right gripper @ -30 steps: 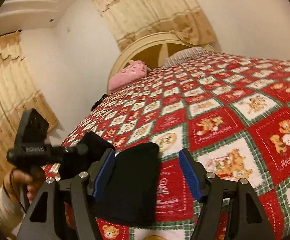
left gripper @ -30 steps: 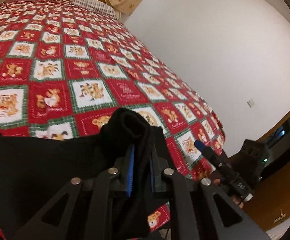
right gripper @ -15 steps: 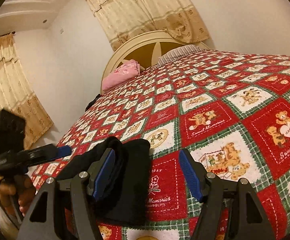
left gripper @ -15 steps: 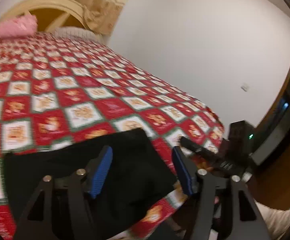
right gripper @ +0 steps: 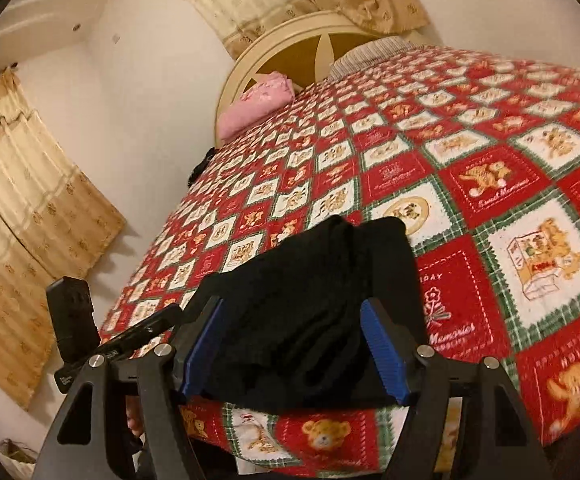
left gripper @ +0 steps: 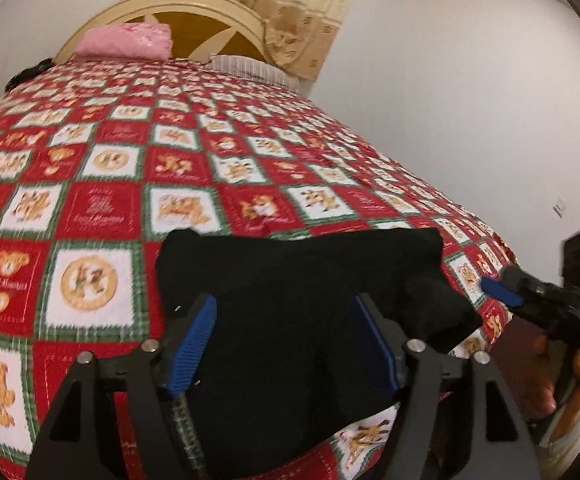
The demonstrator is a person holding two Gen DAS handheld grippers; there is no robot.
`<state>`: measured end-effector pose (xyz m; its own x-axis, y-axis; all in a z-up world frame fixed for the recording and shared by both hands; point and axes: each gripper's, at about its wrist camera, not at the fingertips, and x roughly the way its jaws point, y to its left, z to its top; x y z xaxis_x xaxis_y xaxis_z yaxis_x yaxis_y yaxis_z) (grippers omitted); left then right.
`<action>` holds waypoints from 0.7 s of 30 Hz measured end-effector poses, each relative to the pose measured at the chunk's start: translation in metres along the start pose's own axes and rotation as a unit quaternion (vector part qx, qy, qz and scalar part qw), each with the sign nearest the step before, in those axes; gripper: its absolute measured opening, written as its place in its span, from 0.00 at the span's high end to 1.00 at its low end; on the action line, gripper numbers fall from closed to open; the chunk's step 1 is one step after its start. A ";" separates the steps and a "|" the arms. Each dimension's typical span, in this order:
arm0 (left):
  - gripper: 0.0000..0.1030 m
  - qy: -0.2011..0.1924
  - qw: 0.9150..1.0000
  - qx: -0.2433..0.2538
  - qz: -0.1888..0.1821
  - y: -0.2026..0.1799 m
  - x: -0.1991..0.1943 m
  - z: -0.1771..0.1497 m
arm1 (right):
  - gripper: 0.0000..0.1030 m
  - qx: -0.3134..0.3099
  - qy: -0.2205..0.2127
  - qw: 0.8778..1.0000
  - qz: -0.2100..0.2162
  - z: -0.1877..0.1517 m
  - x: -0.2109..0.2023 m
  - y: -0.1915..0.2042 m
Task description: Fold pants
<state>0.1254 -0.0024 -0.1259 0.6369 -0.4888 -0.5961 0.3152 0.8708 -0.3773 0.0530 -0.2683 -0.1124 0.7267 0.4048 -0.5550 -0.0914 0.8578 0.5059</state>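
Pants released, both claws opening.
I am watching the folded pants (left gripper: 301,280) lying on the bed (left gripper: 102,208), between left claw (left gripper: 286,344) and right claw (right gripper: 293,344), both holding nothing.

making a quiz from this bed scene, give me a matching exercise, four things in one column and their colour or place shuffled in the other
Things:
1. pants
2. pillow
3. curtain
4. gripper pads

Descriptions:
A. pink, by the headboard
B. blue, either side of the dark cloth
C. black, folded near the foot edge of the quilt
D. beige, hanging along the wall

Pairs: 1-C, 2-A, 3-D, 4-B
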 end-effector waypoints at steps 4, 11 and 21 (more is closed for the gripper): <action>0.26 -0.004 1.000 -0.009 -0.006 0.005 -0.004 -0.002 | 0.31 -0.070 -0.017 0.997 -0.016 -0.011 -0.013 0.036; 0.22 -0.008 1.000 -0.015 -0.016 0.006 -0.008 -0.005 | 0.61 -0.105 0.067 0.989 -0.074 -0.023 0.035 0.035; 0.19 -0.004 0.999 -0.034 -0.009 0.021 -0.003 -0.008 | 0.91 -0.095 0.064 0.985 -0.129 -0.015 0.013 0.001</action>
<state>0.1239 0.0168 -0.1377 0.6375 -0.5034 -0.5833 0.2776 0.8563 -0.4356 0.0519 -0.2578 -0.1293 0.6525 0.1916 -0.7332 -0.0495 0.9762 0.2111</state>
